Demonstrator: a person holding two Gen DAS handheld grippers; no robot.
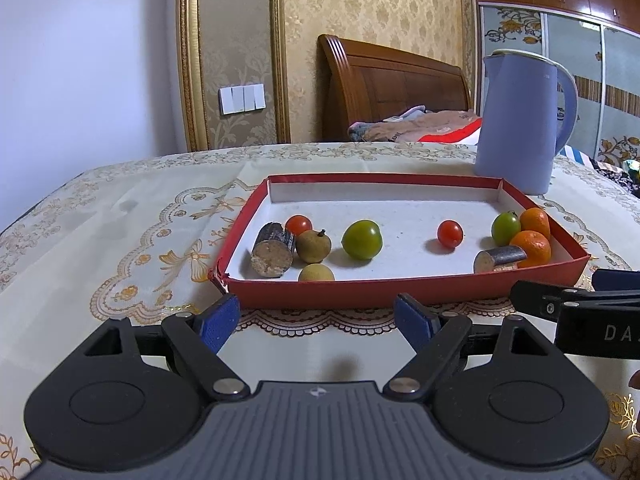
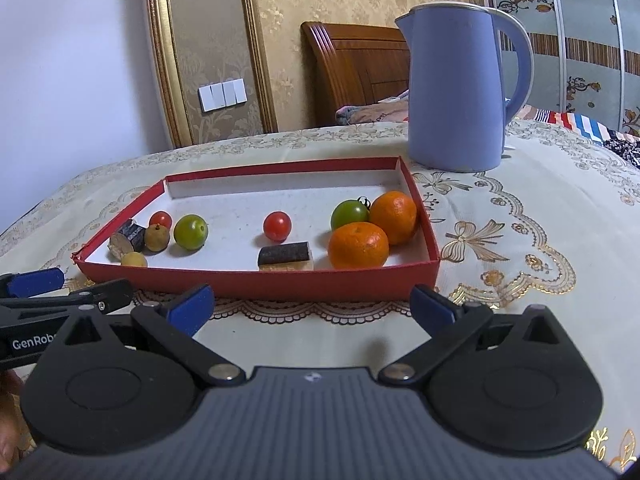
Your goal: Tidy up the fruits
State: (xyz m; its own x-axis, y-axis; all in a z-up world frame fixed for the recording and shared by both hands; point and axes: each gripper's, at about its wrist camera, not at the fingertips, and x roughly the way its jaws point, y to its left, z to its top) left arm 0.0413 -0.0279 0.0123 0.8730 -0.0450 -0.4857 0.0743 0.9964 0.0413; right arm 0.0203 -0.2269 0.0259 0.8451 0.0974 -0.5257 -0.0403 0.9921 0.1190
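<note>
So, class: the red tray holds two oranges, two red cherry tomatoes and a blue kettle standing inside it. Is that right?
Not quite. The blue kettle stands on the tablecloth behind the red tray, outside it, as the right wrist view shows. The two oranges and two red cherry tomatoes are right.

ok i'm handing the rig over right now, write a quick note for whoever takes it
Left gripper: open, empty, on the near side of the red tray.
Right gripper: open, empty, beside the left one, also short of the tray.
In the tray, left end: a dark cane piece, a red tomato, two small brown fruits. Middle: a green fruit, another red tomato. Right end: a green tomato, two oranges, a second cane piece.
Blue kettle stands behind the tray.
Done: nothing visibly sorted; like fruits are still apart.
Left: group them by kind.
</note>
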